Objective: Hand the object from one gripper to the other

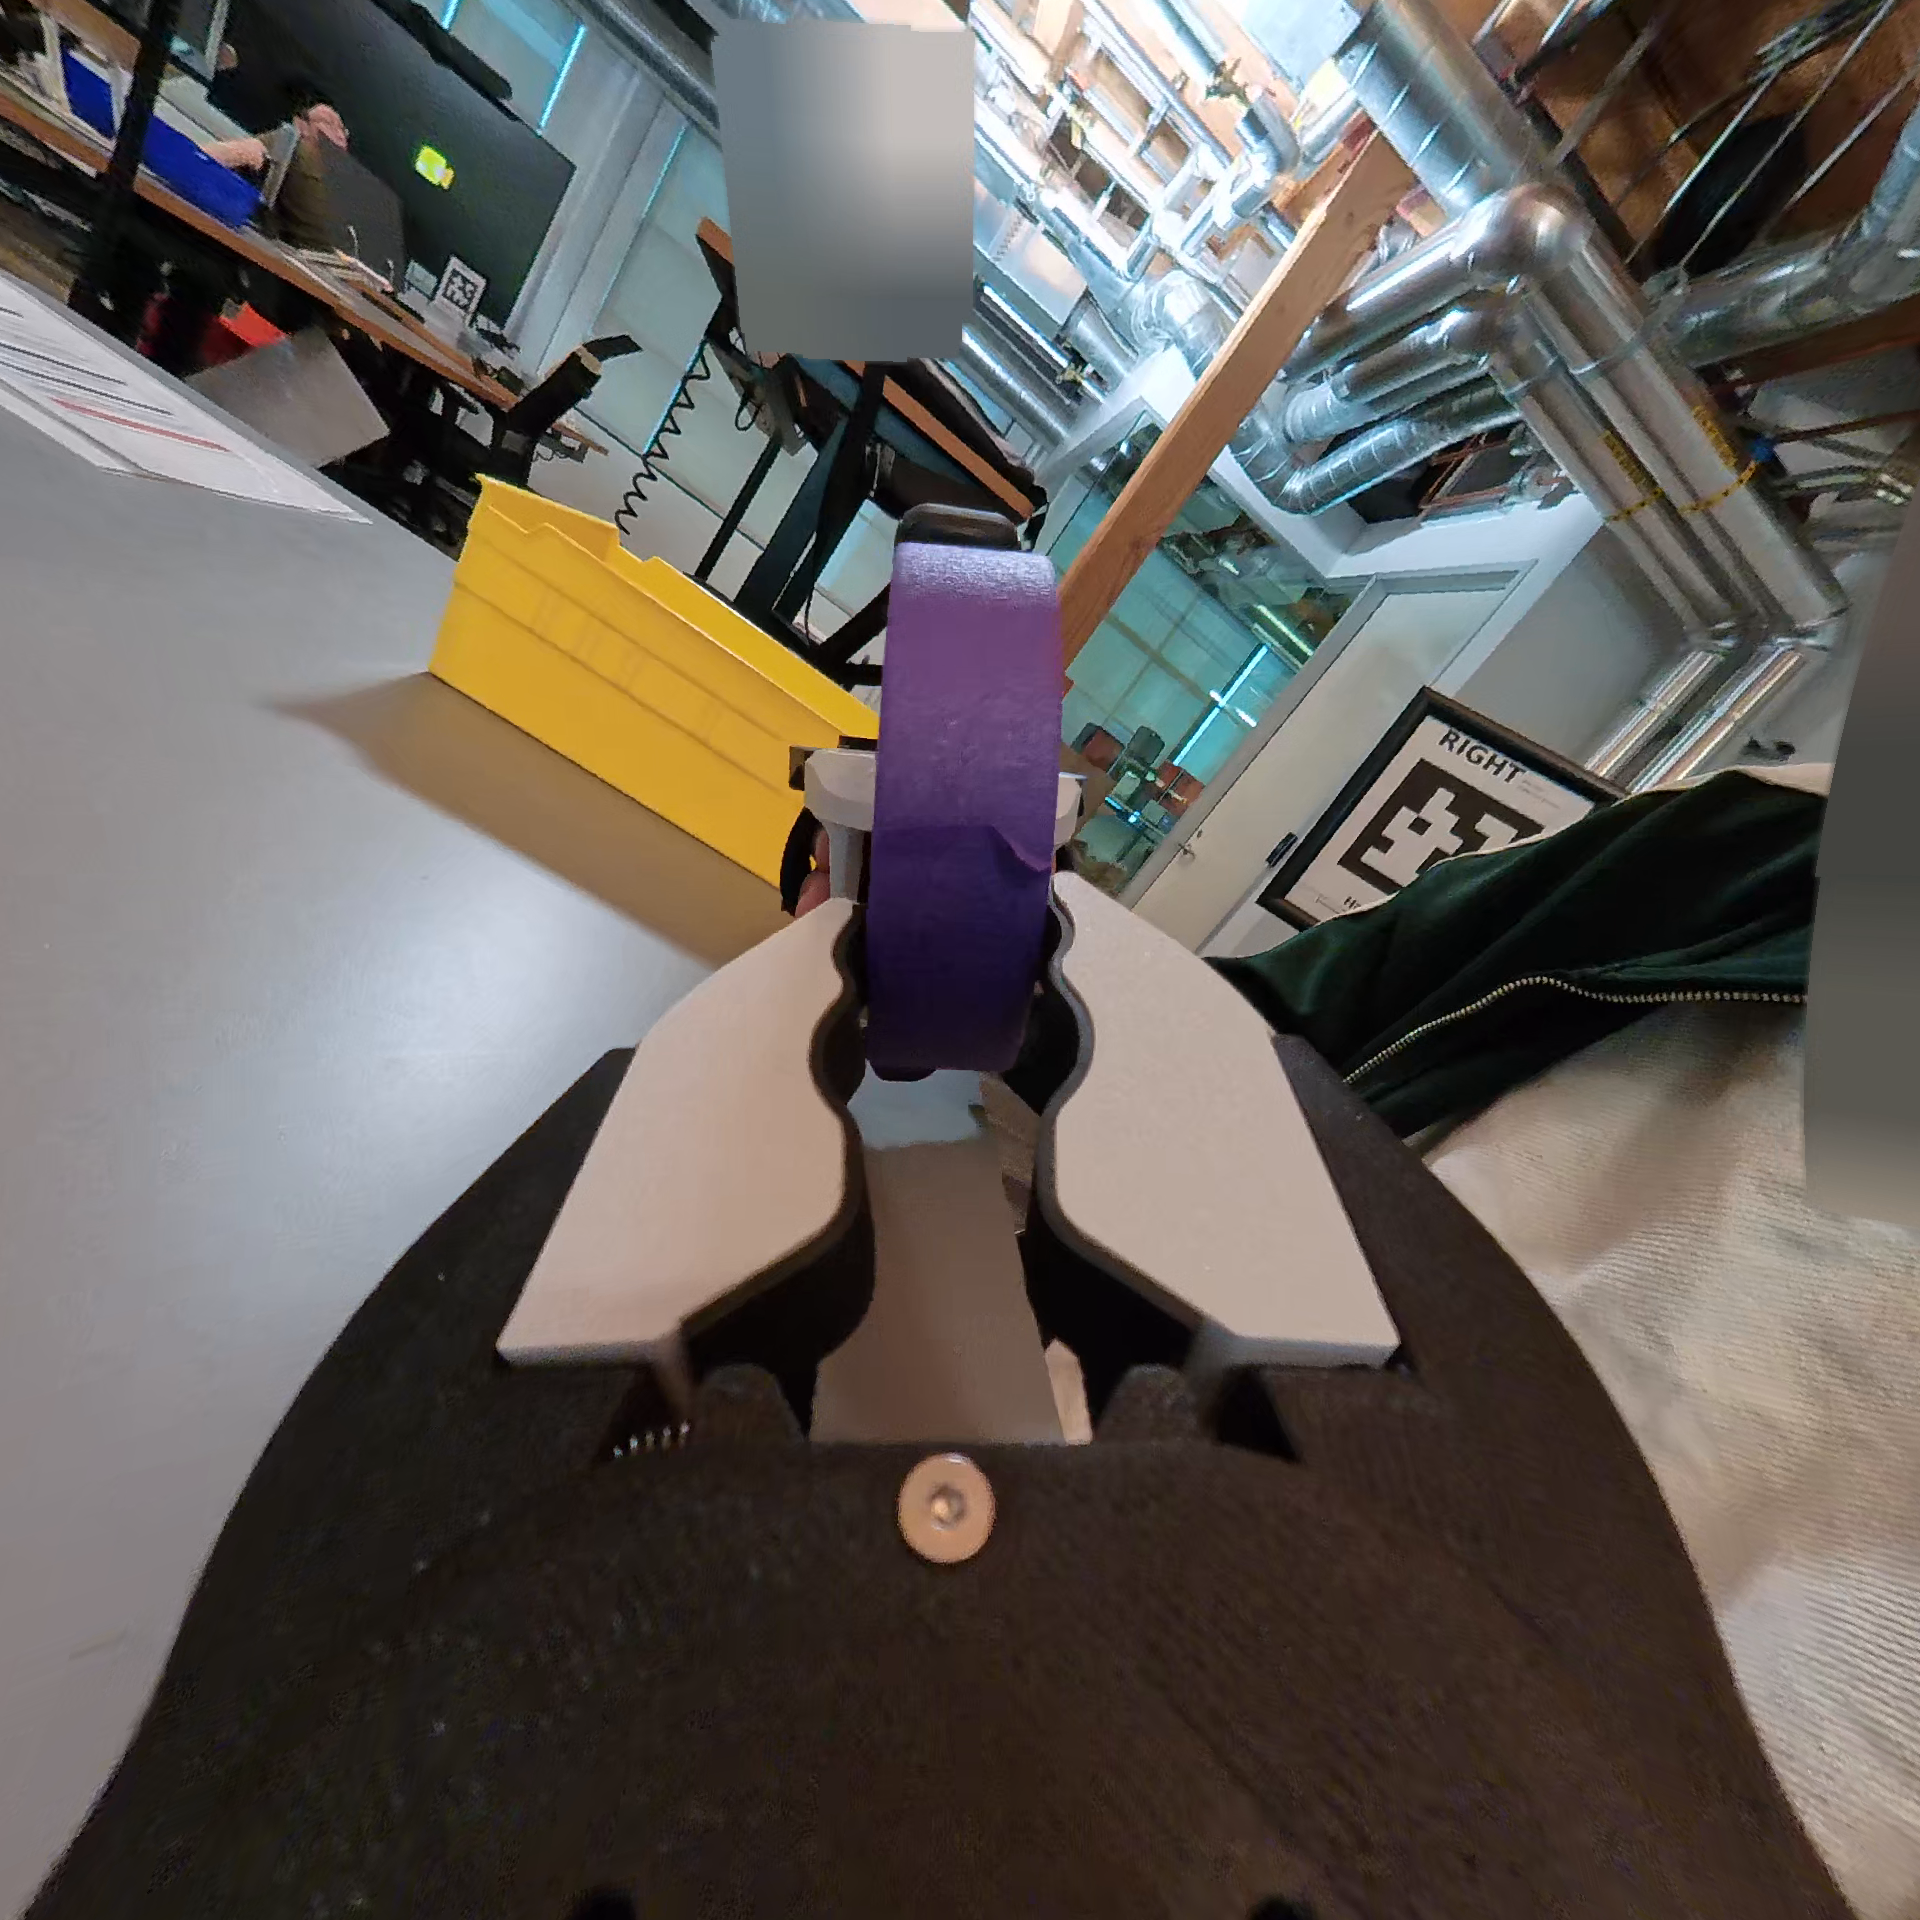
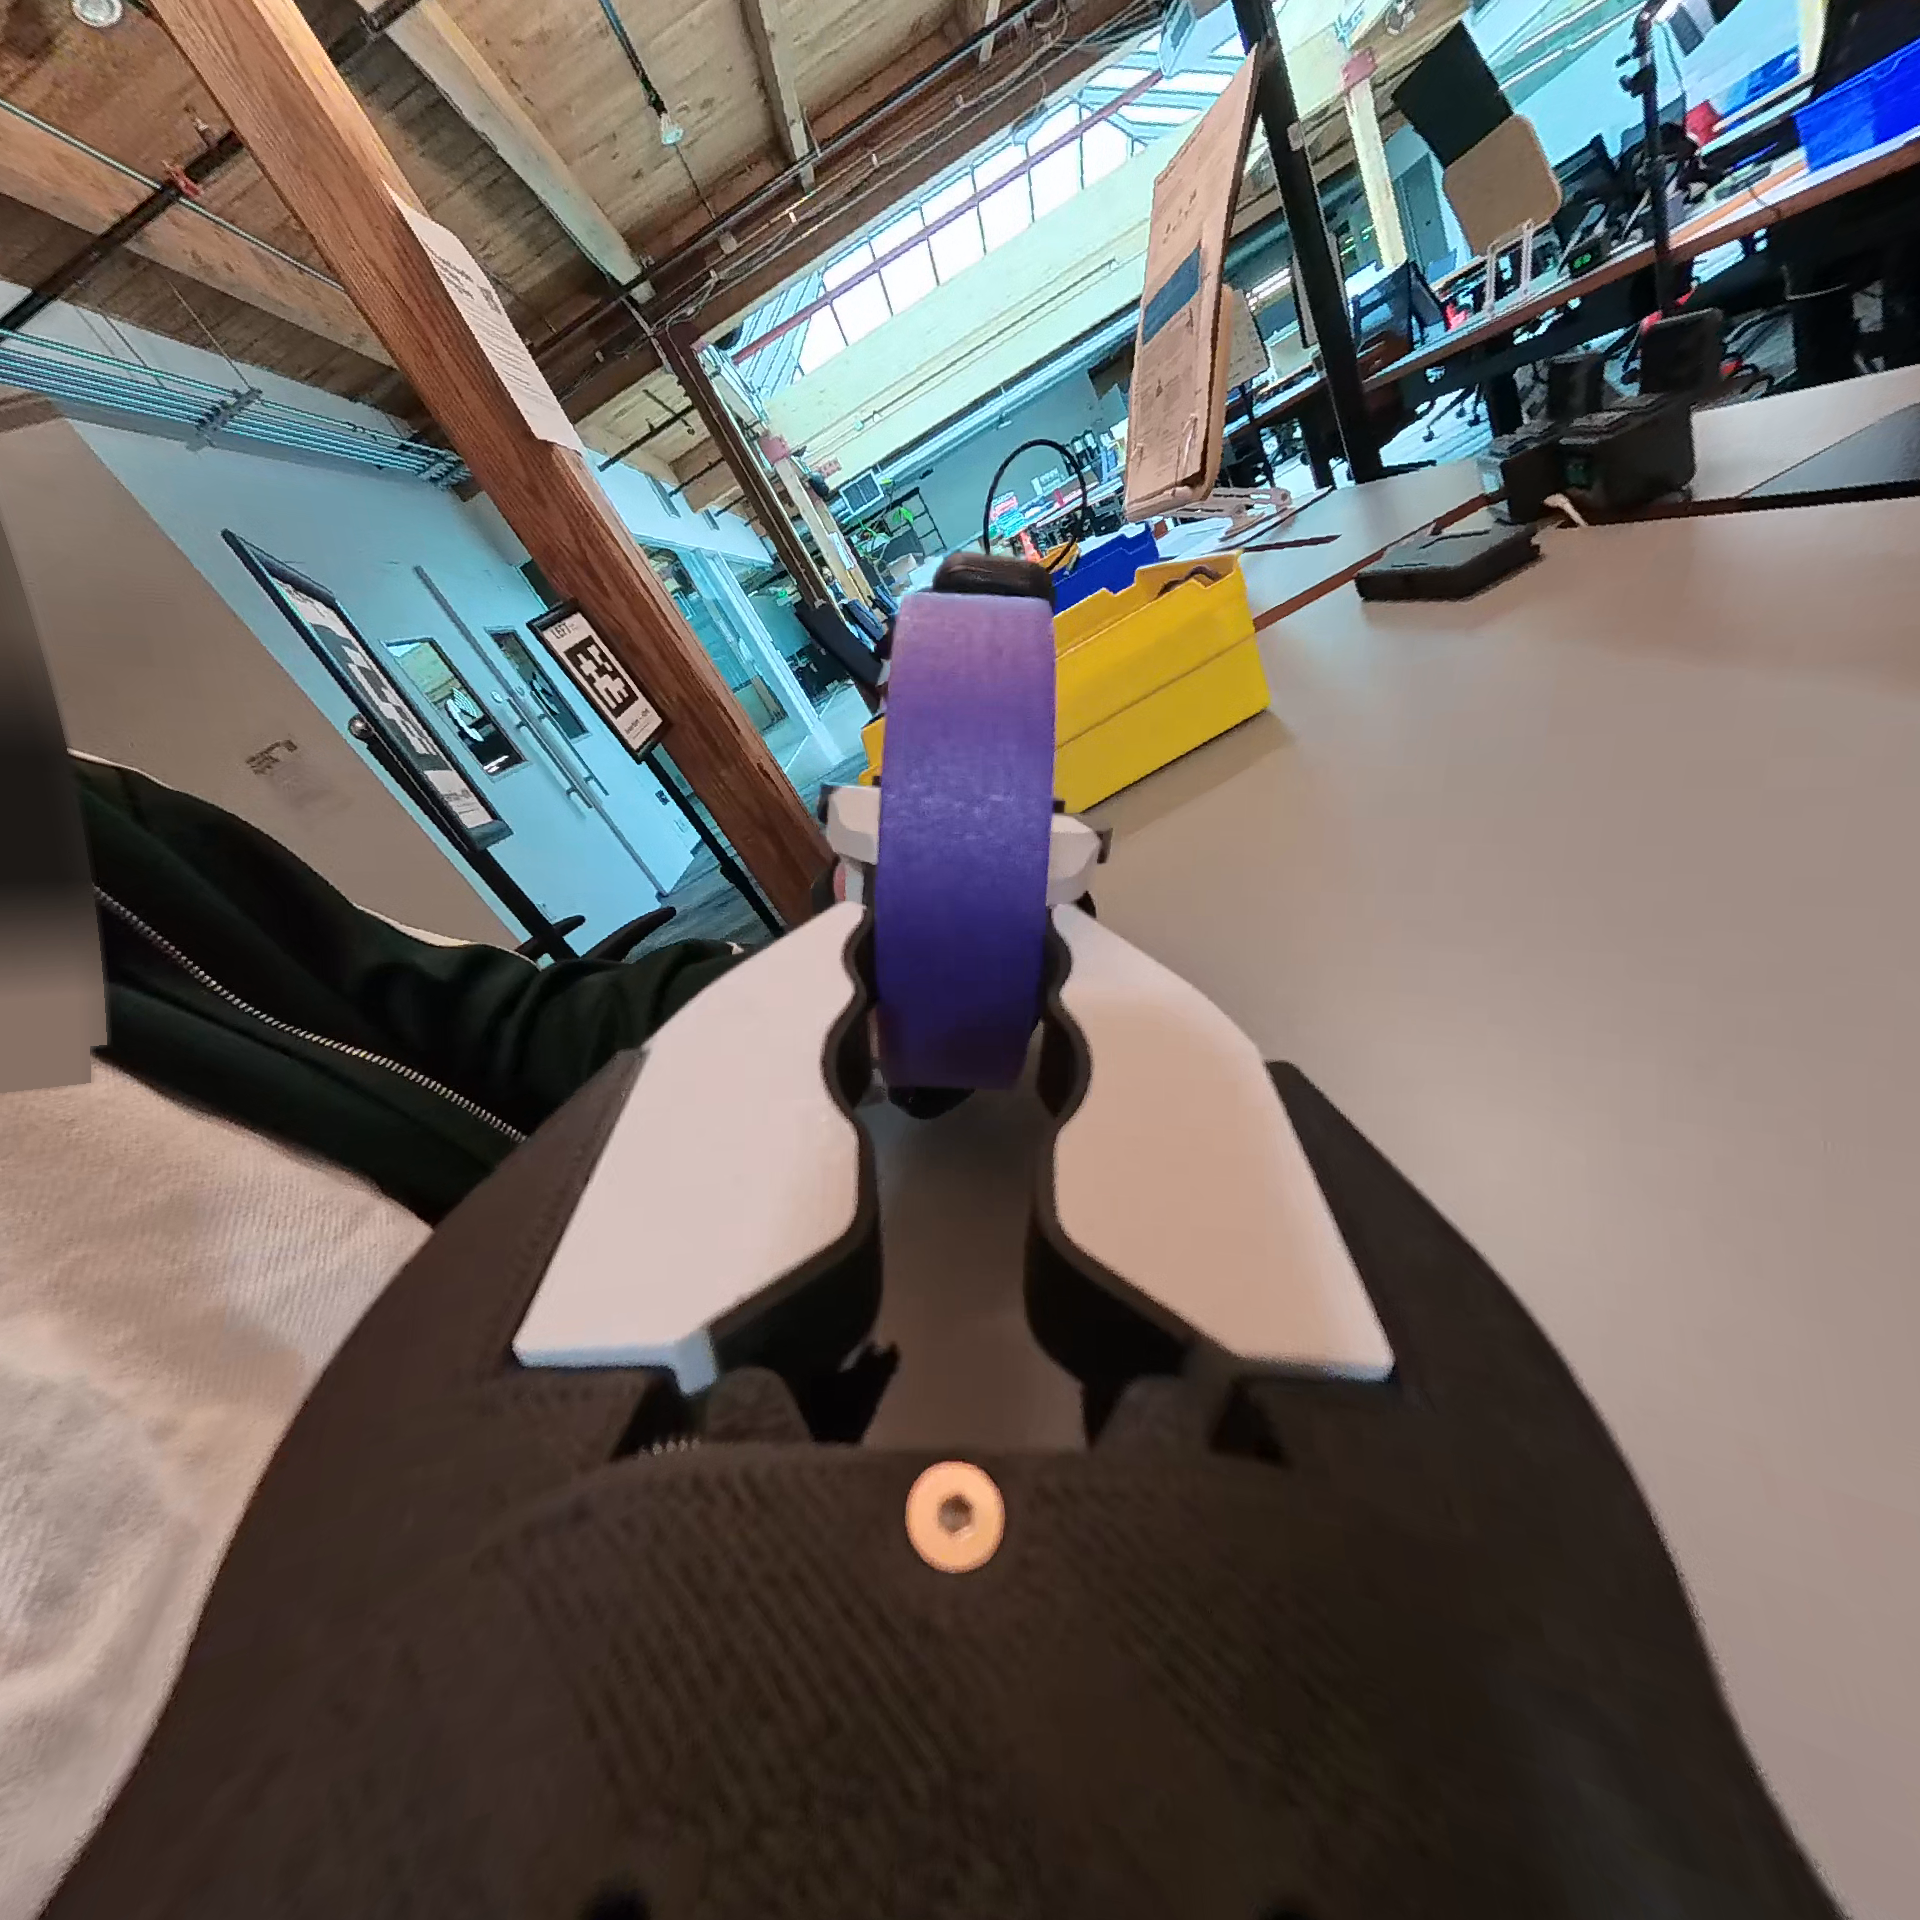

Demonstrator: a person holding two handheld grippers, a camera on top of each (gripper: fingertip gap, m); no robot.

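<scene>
**While both grippers meet at the tape roll: the handover midpoint**

With the two grippers facing each other nose to nose, the purple tape roll (image 1: 961,810) stands on edge between them, its band running straight up from the finger gap and its hole axis lying across, from one finger to the other. In the left wrist view the left gripper (image 1: 956,997) has its grey fingers (image 1: 727,1091) closed against the lower arc of the roll. The right wrist view shows the same on the opposite side: the right gripper (image 2: 956,997) has its white fingers (image 2: 1164,1101) pressed to the roll's flanks. Each view also shows the opposing gripper's pale fingertips flanking the roll at mid-height, just beyond its own. Both appear clamped on the roll, though which one bears the load cannot be told. The roll is equally near to each, held in the air above the grey desk (image 1: 208,935).

Ahead of the fingers, on the desk, sits a yellow bin (image 2: 1153,675); its contents are mostly hidden, with only a dark edge showing at its rim. A blue bin (image 2: 1107,556) lies just behind it, contents unseen.

Judgement: the next move is for one pair of fingers to release and draw straight back along the roll's plane.
</scene>
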